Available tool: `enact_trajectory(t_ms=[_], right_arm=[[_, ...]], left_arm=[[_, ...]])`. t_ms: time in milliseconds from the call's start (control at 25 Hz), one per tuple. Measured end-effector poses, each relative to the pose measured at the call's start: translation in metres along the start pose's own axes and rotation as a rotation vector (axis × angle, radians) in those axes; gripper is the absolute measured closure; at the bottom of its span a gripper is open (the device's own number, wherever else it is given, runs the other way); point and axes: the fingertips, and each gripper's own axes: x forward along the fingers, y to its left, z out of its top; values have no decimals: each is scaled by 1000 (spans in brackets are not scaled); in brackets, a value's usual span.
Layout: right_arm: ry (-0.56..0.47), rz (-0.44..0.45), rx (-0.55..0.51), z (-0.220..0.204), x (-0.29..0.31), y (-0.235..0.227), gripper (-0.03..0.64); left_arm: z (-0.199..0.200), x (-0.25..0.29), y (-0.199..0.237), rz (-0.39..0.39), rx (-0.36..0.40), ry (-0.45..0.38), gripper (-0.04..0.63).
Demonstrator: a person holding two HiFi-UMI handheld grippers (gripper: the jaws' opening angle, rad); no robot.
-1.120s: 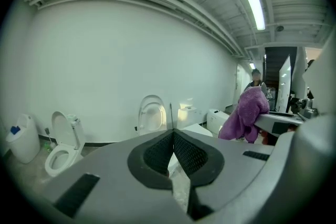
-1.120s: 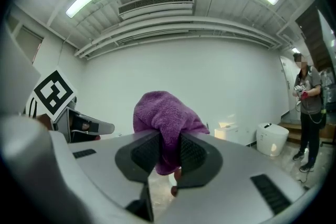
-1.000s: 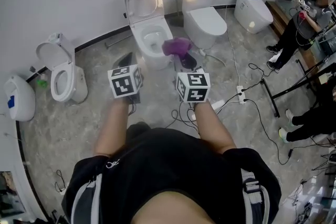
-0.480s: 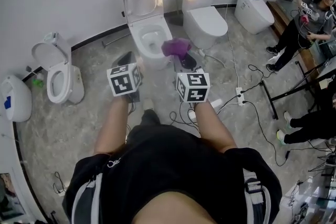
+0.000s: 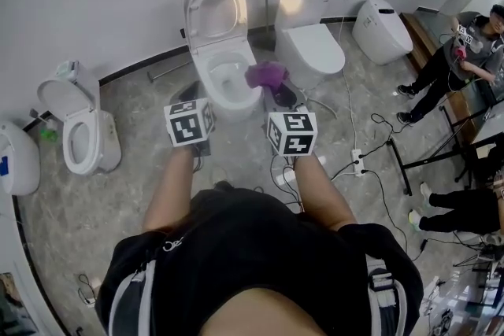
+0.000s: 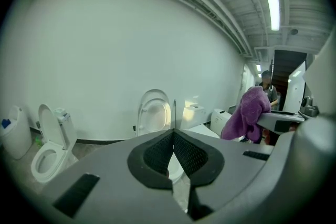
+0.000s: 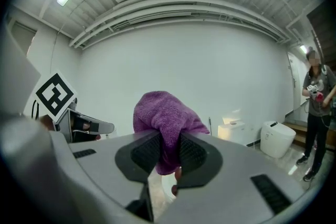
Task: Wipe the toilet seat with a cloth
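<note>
Hidden or cut off: Your own torso and arms fill the lower head view and cover the floor at your feet. The white toilet at the far left (image 5: pixel 14 157) is cut by the frame edge. Whether the ring against the middle toilet's raised lid is the seat is hard to make out.
Left claw: Your left gripper (image 6: pixel 173 134) is clenched tight with nothing between its jaws.
Right claw: Your right gripper (image 7: pixel 168 152) is grasping the purple cloth (image 7: pixel 165 118), which bunches up above the jaws and hangs below them.
Cloth position: It is held in the air just at the right side of the middle toilet (image 5: pixel 224 79), not visibly touching it.
Toilets counted: Five along the wall. Two have lids up, three are closed.
People counted: Two at the right, one standing (image 5: pixel 465 51), one showing only legs (image 5: pixel 461 189).
Around you: Grey marbled floor and a plain white wall.
In the way: Loose cables and a power strip (image 5: pixel 358 159) lie on the floor to your right, near a black stand (image 5: pixel 429 142).
</note>
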Motion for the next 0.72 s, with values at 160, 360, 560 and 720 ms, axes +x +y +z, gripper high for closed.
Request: enact_trajectory(t_ms=[160,360,560,720], right_arm=[[17,-11,26,6,58,-5,545],[17,-15,27,15,126,7,545],[33,-40,42,15,181,12,545],[55,-65,66,10,203,13,545]], left_arm=[[26,45,29,-7,9,6,591],[48,93,72,-15,15,19,591],[67,132,112,-25,22,27,591],[68,155,130,-42,16,57,591]])
